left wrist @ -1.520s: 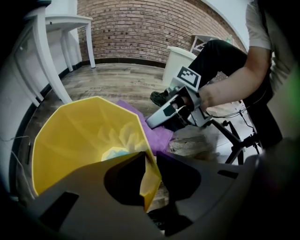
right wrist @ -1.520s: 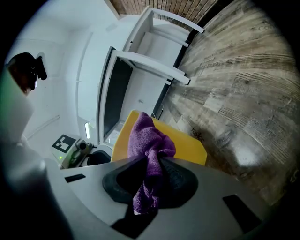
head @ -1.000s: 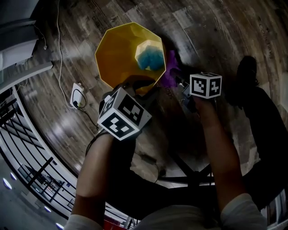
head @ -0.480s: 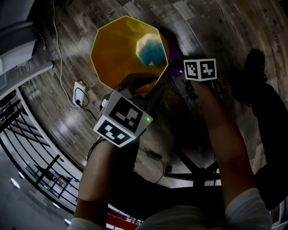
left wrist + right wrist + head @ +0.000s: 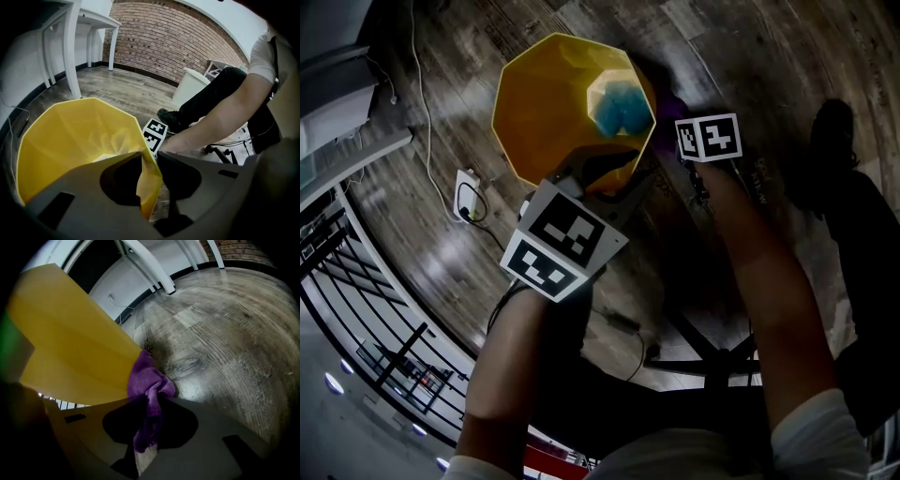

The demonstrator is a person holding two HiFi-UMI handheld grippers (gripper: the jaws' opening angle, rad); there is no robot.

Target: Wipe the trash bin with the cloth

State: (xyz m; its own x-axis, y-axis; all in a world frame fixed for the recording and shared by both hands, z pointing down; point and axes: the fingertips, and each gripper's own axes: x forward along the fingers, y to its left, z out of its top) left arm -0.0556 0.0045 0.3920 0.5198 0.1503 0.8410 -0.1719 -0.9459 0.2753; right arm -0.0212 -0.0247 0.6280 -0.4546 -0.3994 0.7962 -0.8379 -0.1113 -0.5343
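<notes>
The yellow trash bin (image 5: 539,112) stands on the wooden floor (image 5: 225,333), with a blue lump (image 5: 623,111) at its bottom (I cannot tell what it is). The left gripper (image 5: 150,173) has its jaws clamped on the bin's rim. The right gripper (image 5: 150,411) has its jaws pinched on the purple cloth (image 5: 147,380), which lies against the bin's outer wall.

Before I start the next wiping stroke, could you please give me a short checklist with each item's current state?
1. The cloth held in the jaws of the right gripper: ok.
2. The cloth touching the outer wall of the trash bin: ok.
3. The left gripper on the bin's rim: ok, though its jaws have just opened slightly.
4. The blue object inside, clear of the cloth: ok.
5. Dirt left on the wall: cannot tell.
</notes>
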